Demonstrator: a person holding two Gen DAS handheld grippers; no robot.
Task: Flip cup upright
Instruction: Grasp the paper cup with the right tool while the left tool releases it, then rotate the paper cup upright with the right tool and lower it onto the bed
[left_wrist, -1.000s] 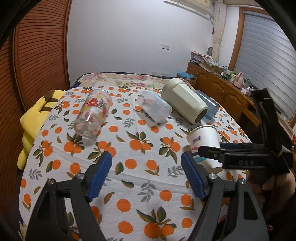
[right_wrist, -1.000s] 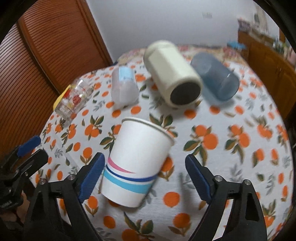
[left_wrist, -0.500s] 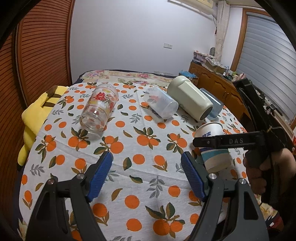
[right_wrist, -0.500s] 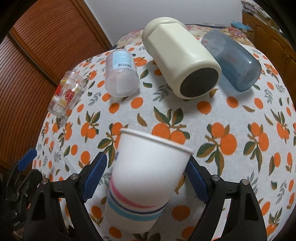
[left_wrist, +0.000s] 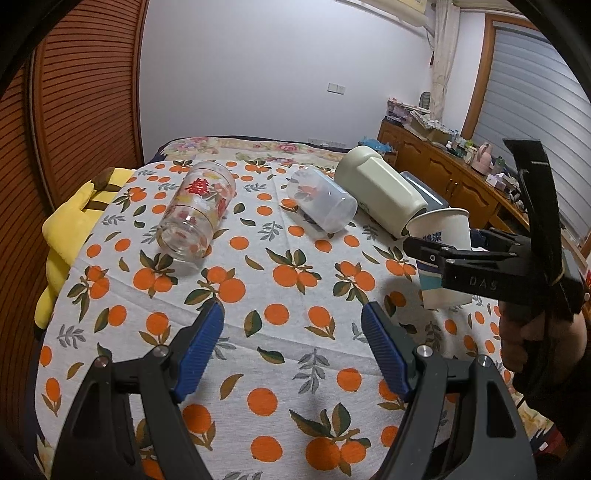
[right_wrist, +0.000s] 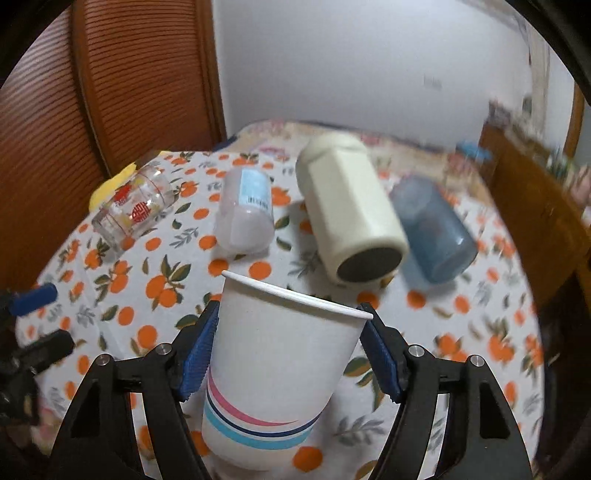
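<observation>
At the near right of the orange-print tablecloth (left_wrist: 266, 258), the right gripper (right_wrist: 288, 350) clamps the paper cup (right_wrist: 280, 354) between both blue pads, mouth up, slightly tilted. The left gripper (left_wrist: 291, 347) hovers with jaws wide, holding nothing. Farther off lie a glass tumbler (left_wrist: 197, 214), clear cup (left_wrist: 321, 203), cream jug (left_wrist: 376, 188) and blue cup (right_wrist: 432, 229).

left gripper (left_wrist: 291, 345): jaws wide apart, nothing between, above orange-print tablecloth (left_wrist: 258, 295) | right gripper (left_wrist: 436, 254): clamps white paper cup with blue band (left_wrist: 445, 236), mouth up | clear printed glass (left_wrist: 195, 216), clear plastic cup (left_wrist: 323, 203), cream jug (left_wrist: 380, 188): lying on sides
</observation>
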